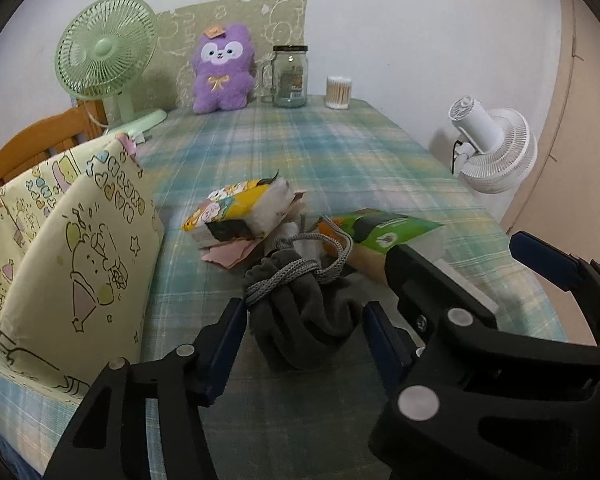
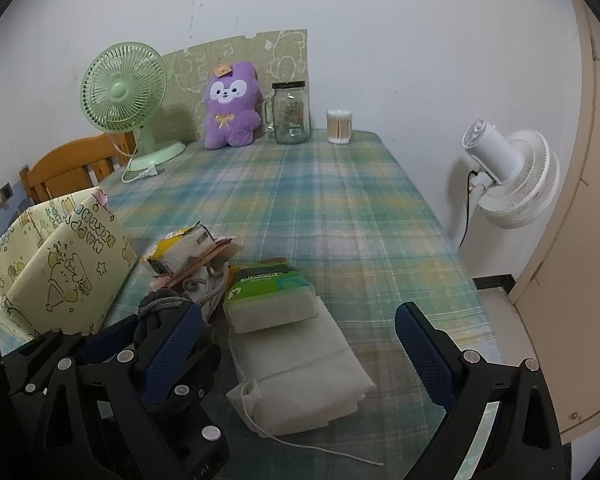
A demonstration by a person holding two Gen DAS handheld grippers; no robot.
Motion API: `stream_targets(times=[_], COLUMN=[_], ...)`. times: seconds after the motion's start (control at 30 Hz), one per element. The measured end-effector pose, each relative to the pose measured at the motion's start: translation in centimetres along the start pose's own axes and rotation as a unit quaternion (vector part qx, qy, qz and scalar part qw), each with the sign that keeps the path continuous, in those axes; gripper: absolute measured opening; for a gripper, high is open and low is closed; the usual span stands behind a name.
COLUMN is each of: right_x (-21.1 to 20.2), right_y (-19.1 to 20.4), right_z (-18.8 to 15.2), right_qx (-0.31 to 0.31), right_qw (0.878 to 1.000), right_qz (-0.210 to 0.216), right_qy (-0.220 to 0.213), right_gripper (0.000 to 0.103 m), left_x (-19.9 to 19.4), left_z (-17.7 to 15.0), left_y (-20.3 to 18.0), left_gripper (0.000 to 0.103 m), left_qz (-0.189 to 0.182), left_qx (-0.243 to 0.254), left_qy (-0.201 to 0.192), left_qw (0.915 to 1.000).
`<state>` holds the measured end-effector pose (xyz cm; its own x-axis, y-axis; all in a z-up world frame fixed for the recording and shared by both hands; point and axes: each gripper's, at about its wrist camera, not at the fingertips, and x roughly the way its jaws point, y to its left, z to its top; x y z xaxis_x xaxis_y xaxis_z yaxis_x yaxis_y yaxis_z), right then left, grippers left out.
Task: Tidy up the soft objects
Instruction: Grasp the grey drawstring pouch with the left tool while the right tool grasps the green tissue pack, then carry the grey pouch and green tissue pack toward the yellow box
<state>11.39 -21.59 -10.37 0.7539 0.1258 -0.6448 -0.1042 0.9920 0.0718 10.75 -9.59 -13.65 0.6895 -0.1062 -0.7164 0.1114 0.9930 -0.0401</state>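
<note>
- The grey pouch (image 1: pixel 300 320) lies on the plaid cloth (image 1: pixel 300 152) between the left gripper's (image 1: pixel 304 336) blue pads (image 1: pixel 228 344), which stand apart on either side of it; whether they touch it, I cannot tell.
- The right gripper (image 2: pixel 296 344) is spread wide over a folded white bag (image 2: pixel 300 376) and holds nothing.
- Only the right view shows the white bag with its loose string (image 2: pixel 320 446), and the green tissue pack (image 2: pixel 270 296) resting on the bag's far end.
- Only the left view shows the pouch's cord (image 1: pixel 296 276) wound round its neck; in the right view the pouch (image 2: pixel 160 312) is mostly hidden behind the left gripper (image 2: pixel 140 340).
- Just beyond the pouch sit a yellow tissue pack (image 1: pixel 236 212) on pink paper (image 1: pixel 232 254), and the green pack (image 1: pixel 384 236) ahead-right.
- To the left gripper's left a cream box (image 1: pixel 60 248) stands close, its wall near the left pad.
- Ahead of both grippers the cloth runs open to the far wall, where a green fan (image 2: pixel 124 96), plush (image 2: pixel 230 108), jar (image 2: pixel 290 114) and swabs (image 2: pixel 339 126) stand in a row.
- The table's edge falls off to the right gripper's right, with a white fan (image 2: pixel 512 176) past it.
</note>
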Motion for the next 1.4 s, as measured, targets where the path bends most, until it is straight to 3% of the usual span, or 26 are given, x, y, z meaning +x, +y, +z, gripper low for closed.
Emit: stream_targets(times=[0.17, 0.37, 0.57, 0.63, 0.73, 1.03, 1.4], right_x=[0.6, 1.3, 2.9, 3.5, 4.1, 2.8, -1.6], right_y=[0.4, 1.2, 1.3, 1.2, 1.0, 0.8, 0.7], right_z=[0.3, 0.9, 1.1, 1.1, 0.9, 1.1, 2.4], right_qx=[-0.003, -0.016, -0.013, -0.007, 0.004, 0.009, 0.019], right_qw=[1.000, 0.999, 0.999, 0.998, 0.998, 0.999, 0.999], right_qz=[0.015, 0.029, 0.040, 0.043, 0.044, 0.034, 0.025], right_qy=[0.003, 0.003, 0.028, 0.040, 0.054, 0.039, -0.006], right_gripper=[0.098, 0.090, 0.078, 0.064, 0.056, 0.054, 0.054], left_x=[-0.2, -0.4, 0.6, 0.8, 1.0, -0.1, -3.9], left_z=[0.0, 0.5, 0.8, 0.8, 0.7, 0.9, 2.1], left_y=[0.3, 0.3, 0.6, 0.6, 0.5, 0.1, -0.5], left_gripper=[0.054, 0.052, 0.051, 0.051, 0.051, 0.048, 0.046], left_qz=[0.004, 0.015, 0.020, 0.021, 0.022, 0.012, -0.005], left_qx=[-0.003, 0.000, -0.004, -0.002, -0.001, 0.004, 0.010], left_qy=[-0.007, -0.016, -0.008, -0.005, -0.004, -0.014, -0.054], left_qw=[1.0000, 0.9998, 0.9998, 0.9998, 0.9998, 0.9998, 0.9985])
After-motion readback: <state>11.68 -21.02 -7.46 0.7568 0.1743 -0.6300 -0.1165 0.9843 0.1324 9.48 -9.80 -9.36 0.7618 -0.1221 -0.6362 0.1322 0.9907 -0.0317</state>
